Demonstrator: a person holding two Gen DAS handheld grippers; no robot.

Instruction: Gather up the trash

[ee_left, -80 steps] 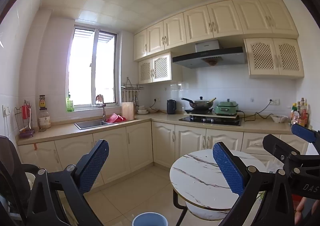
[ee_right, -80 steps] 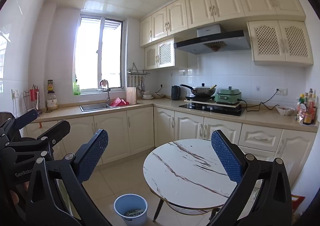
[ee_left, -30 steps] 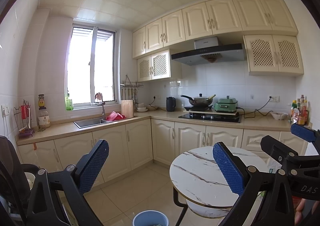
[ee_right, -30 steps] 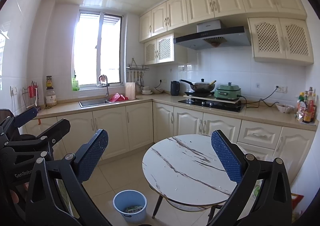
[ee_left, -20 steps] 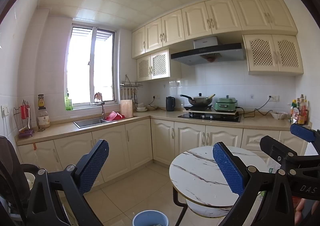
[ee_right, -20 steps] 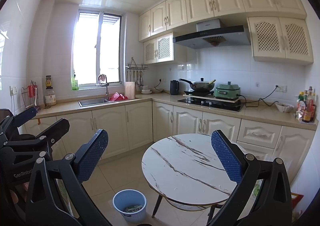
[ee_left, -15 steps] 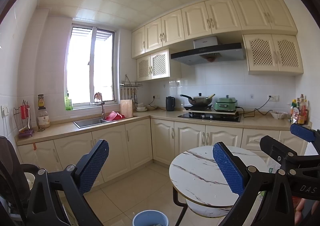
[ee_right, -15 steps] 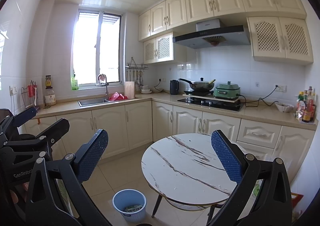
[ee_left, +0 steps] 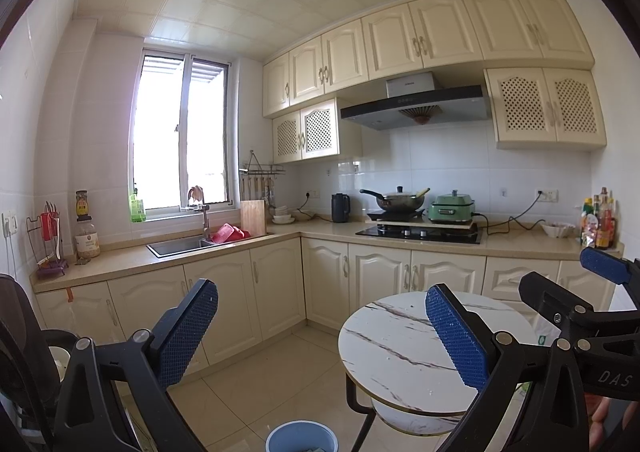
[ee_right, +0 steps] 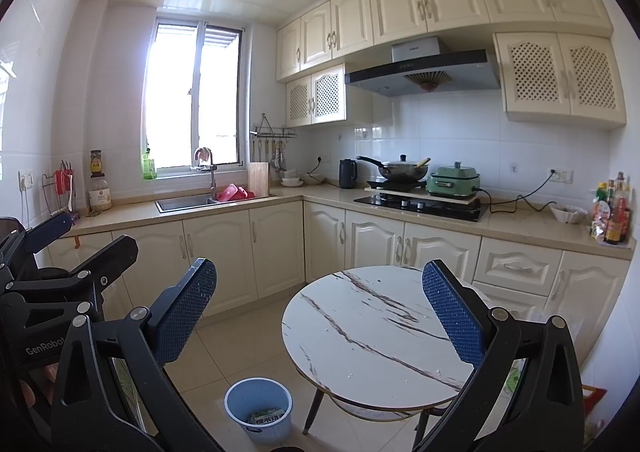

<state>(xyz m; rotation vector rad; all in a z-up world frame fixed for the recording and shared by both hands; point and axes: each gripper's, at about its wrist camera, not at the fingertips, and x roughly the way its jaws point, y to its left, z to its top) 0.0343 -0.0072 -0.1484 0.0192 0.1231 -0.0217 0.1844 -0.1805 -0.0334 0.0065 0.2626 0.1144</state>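
A blue waste bin (ee_right: 259, 408) stands on the floor left of the round marble table (ee_right: 372, 328); some trash wrappers (ee_right: 269, 418) lie inside it. The bin's rim also shows in the left wrist view (ee_left: 302, 437). My left gripper (ee_left: 320, 328) is open and empty, held up facing the kitchen. My right gripper (ee_right: 318, 316) is open and empty, held above the table and bin. Each gripper shows at the edge of the other's view. No trash shows on the tabletop.
An L-shaped counter (ee_right: 320, 194) runs along the far walls with a sink (ee_right: 184, 203), a stove with a wok (ee_right: 400, 170), a green cooker (ee_right: 454, 178) and bottles (ee_right: 612, 212). Tiled floor (ee_right: 240, 336) lies between cabinets and table.
Both views have drifted very slightly; the table and bin sit a little further left in the right wrist view. Both grippers stay open and empty.
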